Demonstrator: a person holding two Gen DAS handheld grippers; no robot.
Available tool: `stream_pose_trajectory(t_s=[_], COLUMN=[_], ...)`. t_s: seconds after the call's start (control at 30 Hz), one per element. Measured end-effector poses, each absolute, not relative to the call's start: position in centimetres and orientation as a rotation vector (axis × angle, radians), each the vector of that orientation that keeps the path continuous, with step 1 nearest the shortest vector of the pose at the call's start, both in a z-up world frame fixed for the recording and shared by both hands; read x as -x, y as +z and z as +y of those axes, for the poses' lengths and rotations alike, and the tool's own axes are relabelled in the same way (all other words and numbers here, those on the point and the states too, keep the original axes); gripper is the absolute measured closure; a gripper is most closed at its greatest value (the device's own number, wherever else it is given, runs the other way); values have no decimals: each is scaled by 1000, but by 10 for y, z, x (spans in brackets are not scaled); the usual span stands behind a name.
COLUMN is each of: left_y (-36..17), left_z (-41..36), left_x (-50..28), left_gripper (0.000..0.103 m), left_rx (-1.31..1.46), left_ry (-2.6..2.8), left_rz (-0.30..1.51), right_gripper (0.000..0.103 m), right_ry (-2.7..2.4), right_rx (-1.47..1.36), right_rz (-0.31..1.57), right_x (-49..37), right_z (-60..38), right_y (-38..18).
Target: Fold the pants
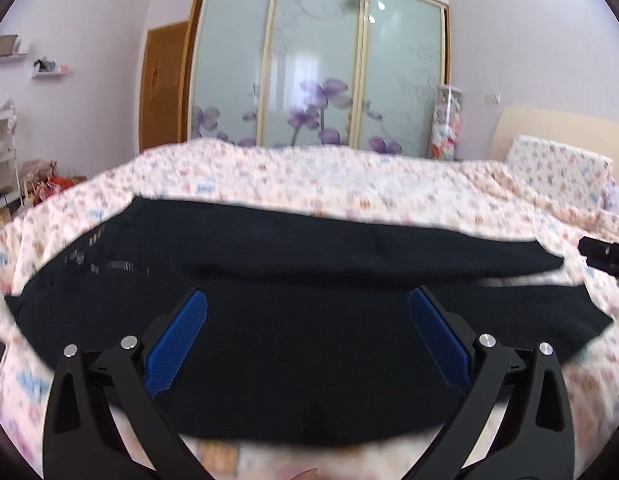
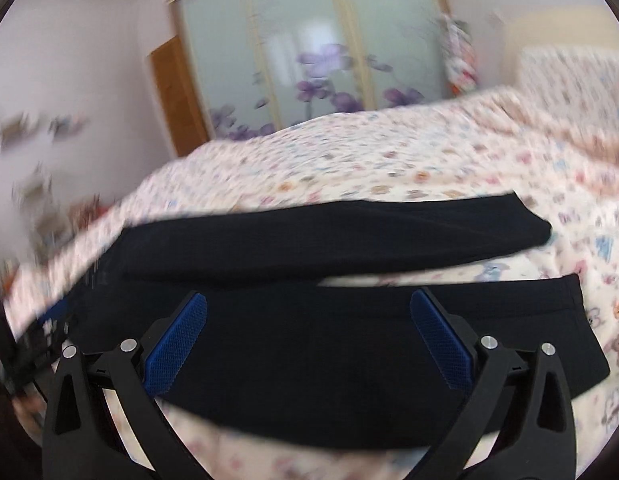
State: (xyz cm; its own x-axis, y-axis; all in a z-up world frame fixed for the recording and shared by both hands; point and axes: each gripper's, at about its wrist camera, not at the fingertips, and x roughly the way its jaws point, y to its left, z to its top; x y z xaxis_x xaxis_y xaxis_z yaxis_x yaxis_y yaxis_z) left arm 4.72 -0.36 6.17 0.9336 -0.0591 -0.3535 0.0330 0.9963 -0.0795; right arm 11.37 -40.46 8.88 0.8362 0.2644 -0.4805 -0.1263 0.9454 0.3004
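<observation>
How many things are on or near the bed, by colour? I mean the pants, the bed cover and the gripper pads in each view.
Black pants: 1
Flowered bed cover: 1
Blue pads on the left gripper, open above the pants: 2
Blue pads on the right gripper, also open: 2
Total: 6

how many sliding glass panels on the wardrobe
3 frosted glass sliding panels: left panel, middle panel, right panel, side by side behind the floral bed; their bottoms are hidden.

The right wrist view was smeared with blur; shelf items [image 2: 37, 128] could not be made out. The right gripper [image 1: 605, 258] was cut off at the left view's edge.
</observation>
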Motion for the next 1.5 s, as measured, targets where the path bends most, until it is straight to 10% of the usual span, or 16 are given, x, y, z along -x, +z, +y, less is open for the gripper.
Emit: stream_pose_trajectory(t_s=[0.73,0.9,1.07,1.5], left_y=[29,29,29,26], left_z=[-25,-30,-26,-14], left_x=[-77,-75,-80,-87], left_gripper=[2,2,2,2], left_rx=[91,75,103,167], left_ry=[-283,-290,-285,-285], left_rz=[352,343,363,386], right_gripper=[18,38,87,94], right_ry=[-214,-262,-286,-44], right_rx=[-489,-465,-435,-463], right_rz=[704,791,760,408], right_x=[-355,-373,-361,-232], right_z=[-610,-617,-620,-591], right_y=[34,9,4,86])
